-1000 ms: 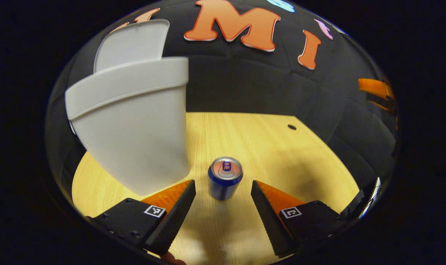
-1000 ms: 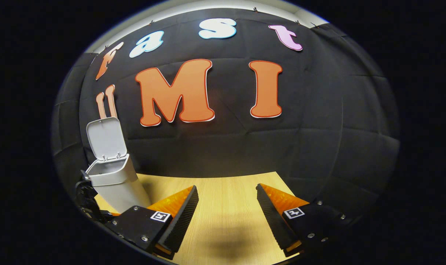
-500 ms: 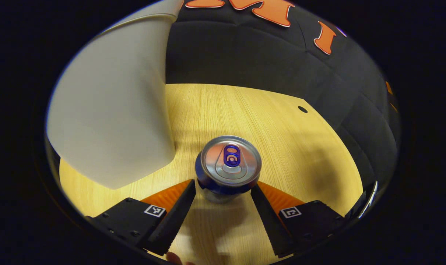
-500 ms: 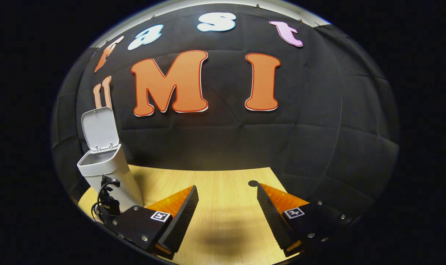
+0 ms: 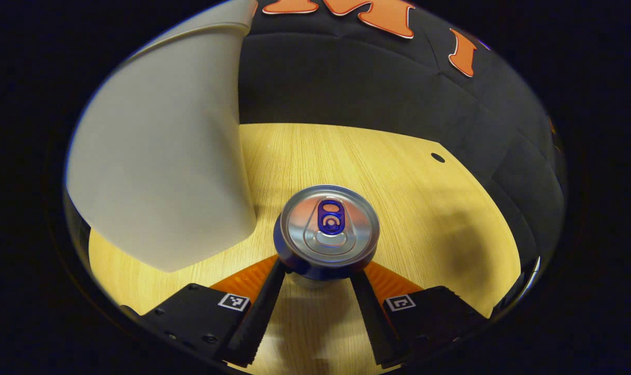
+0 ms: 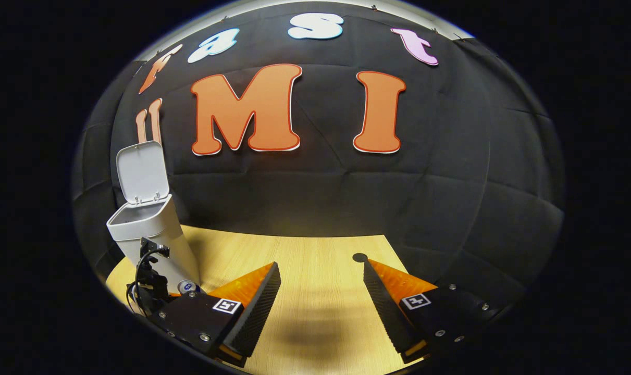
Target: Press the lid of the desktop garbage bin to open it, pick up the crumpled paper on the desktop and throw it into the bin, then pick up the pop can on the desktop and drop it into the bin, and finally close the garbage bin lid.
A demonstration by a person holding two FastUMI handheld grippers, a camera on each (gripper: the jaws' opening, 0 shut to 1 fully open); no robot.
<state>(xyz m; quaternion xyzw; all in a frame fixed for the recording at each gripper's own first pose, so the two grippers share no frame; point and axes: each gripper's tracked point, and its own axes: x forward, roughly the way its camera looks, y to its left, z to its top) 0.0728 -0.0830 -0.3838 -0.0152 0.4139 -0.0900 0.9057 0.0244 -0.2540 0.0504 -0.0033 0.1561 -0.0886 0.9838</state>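
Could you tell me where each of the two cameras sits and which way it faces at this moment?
Left gripper view: rides the left gripper, looking down on the upright pop can between its own fingers, the bin close beside.
Right gripper view: rides the right gripper, facing the booth wall across the desktop; its own open fingers show below.
Shared: the bin, lid raised, the can top and the wooden desktop.
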